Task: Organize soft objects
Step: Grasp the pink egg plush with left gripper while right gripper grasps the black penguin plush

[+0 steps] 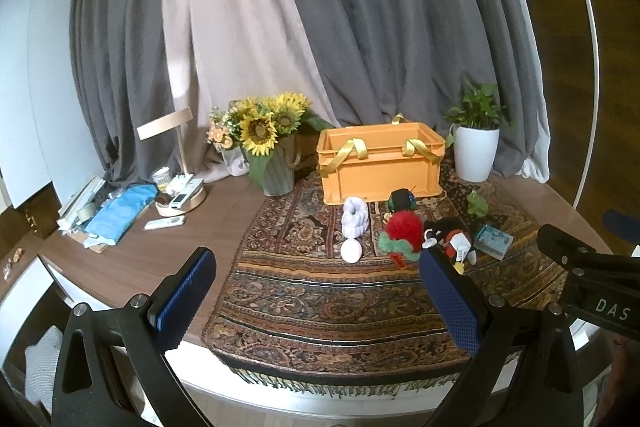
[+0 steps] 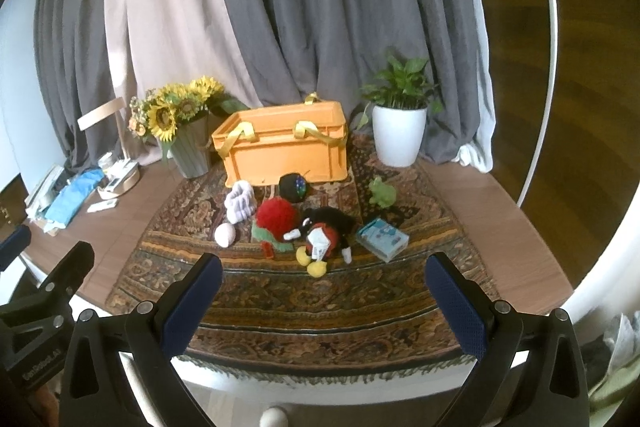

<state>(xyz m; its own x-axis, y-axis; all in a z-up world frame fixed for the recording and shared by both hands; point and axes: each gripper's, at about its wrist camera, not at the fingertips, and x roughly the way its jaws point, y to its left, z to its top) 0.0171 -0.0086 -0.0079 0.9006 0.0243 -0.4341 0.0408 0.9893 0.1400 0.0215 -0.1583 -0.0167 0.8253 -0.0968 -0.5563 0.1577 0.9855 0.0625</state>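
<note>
Holding both tools above the near edge of the patterned rug (image 2: pixel 320 291), I have my left gripper (image 1: pixel 316 291) and my right gripper (image 2: pixel 324 295) spread wide with nothing between the blue pads. Beyond them the soft things lie clustered on the rug: a pale pink ball (image 2: pixel 225 235), a lilac fuzzy sock (image 2: pixel 240 203), a red fluffy plush (image 2: pixel 276 217), a black-and-red mouse plush (image 2: pixel 326 235) on its side, and a dark ball (image 2: pixel 293 187). Just behind them stands the orange crate (image 2: pixel 280 147) with yellow handles; I cannot see its inside. A sunflower pot (image 2: pixel 192 147) and a white planter (image 2: pixel 398 135) flank it.
</note>
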